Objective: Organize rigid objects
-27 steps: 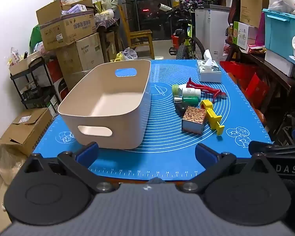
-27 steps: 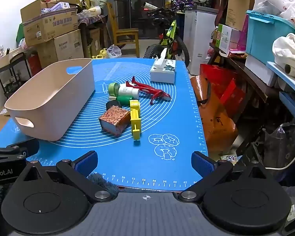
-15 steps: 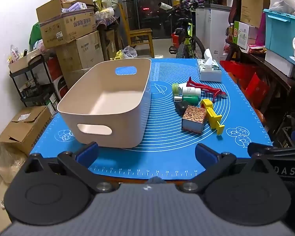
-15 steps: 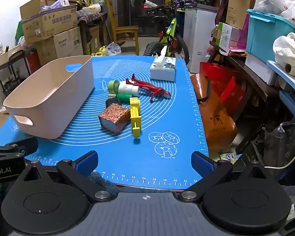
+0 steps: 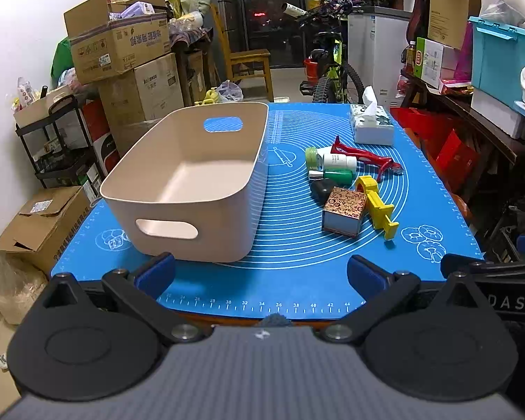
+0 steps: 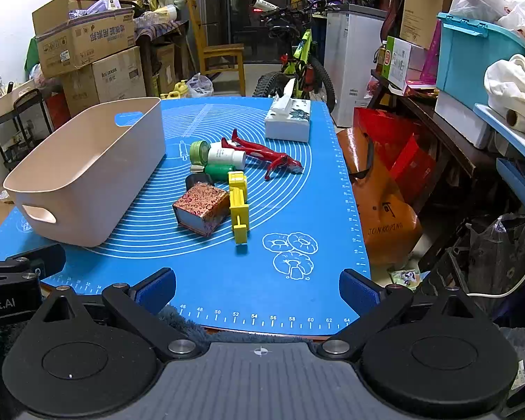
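An empty beige bin point(image 5: 189, 175) point(image 6: 87, 171) stands on the left of the blue mat point(image 5: 290, 266) point(image 6: 297, 210). To its right lies a cluster: a patterned box point(image 5: 343, 210) point(image 6: 201, 207), a yellow clamp point(image 5: 376, 204) point(image 6: 238, 206), a red tool point(image 5: 364, 157) point(image 6: 266, 155), a white bottle with green cap point(image 5: 329, 161) point(image 6: 217, 153), a green bottle point(image 5: 336, 175) point(image 6: 218, 170) and a black object point(image 5: 322, 188) point(image 6: 197, 179). My left gripper point(image 5: 260, 274) and right gripper point(image 6: 257, 285) are both open and empty, at the mat's near edge.
A tissue box point(image 5: 371, 126) point(image 6: 288, 120) stands at the mat's far right. Cardboard boxes point(image 5: 122, 42) and a black cart point(image 5: 59, 140) stand left of the table. A bicycle point(image 6: 297, 66), red bags point(image 6: 392, 154) and shelves crowd the right side.
Both grippers have edged slightly forward and up over the table's near edge. Nothing on the mat has moved.
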`<state>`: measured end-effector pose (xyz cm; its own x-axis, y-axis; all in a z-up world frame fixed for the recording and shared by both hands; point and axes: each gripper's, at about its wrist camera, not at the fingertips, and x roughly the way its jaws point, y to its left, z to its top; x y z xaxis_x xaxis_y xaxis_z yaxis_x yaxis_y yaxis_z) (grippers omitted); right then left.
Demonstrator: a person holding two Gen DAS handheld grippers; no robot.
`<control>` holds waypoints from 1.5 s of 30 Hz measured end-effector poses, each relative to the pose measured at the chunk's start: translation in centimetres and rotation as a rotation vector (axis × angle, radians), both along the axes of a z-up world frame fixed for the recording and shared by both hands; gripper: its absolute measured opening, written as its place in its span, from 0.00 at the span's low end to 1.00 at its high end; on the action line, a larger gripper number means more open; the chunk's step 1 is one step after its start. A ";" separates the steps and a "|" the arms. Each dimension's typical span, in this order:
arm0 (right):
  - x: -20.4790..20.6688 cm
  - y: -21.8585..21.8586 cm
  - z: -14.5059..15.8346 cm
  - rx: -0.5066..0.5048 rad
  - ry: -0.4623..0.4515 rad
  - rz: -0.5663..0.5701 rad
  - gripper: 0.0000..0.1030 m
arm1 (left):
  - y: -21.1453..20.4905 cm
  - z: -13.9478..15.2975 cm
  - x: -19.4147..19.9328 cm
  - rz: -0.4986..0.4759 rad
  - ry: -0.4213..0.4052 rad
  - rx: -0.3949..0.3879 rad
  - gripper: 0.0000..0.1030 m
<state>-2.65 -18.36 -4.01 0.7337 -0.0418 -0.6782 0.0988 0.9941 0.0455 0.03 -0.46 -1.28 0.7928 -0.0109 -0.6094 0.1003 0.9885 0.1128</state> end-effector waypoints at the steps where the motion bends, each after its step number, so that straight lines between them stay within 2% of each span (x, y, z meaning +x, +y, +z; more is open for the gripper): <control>1: 0.0 0.0 0.0 -0.001 0.000 0.001 0.97 | 0.0 0.0 0.0 0.001 0.001 -0.002 1.00; 45: 0.2 0.3 -0.5 0.006 0.005 0.006 0.97 | 0.4 0.3 0.5 0.007 0.025 -0.026 1.00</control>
<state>-2.41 -18.09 -4.53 0.7306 -0.0340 -0.6819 0.0935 0.9943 0.0505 0.55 -0.07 -0.99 0.7772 -0.0214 -0.6289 0.0954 0.9919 0.0842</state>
